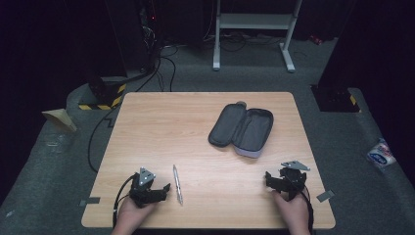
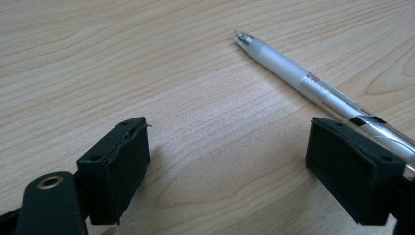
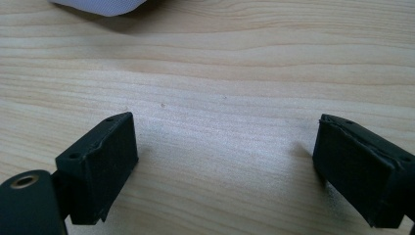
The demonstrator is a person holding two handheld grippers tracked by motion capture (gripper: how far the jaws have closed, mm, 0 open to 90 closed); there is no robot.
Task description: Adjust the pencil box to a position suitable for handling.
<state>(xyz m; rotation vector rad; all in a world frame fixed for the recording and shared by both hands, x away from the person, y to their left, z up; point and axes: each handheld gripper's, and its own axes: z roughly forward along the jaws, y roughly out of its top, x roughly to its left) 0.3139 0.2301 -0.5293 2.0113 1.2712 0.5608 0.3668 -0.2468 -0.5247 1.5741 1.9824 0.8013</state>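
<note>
A clear silver pen (image 1: pixel 177 183) lies lengthwise near the table's front edge, just right of my left gripper (image 1: pixel 151 188). In the left gripper view the pen (image 2: pixel 313 90) runs diagonally behind the right jaw, and the left gripper (image 2: pixel 230 171) is open with bare wood between its pads. A dark pencil case (image 1: pixel 242 129) lies unzipped and spread open at the table's middle right. My right gripper (image 1: pixel 283 182) rests at the front right, below the case. In the right gripper view the right gripper (image 3: pixel 225 171) is open over bare wood, with a pale corner of the case (image 3: pixel 105 6) at the top.
The wooden table (image 1: pixel 161 127) stands on grey carpet. A white stand (image 1: pixel 254 29) and cables lie beyond its far edge. A yellow-black striped block (image 1: pixel 105 98) sits off the back left corner, and a white packet (image 1: pixel 380 152) lies on the floor at right.
</note>
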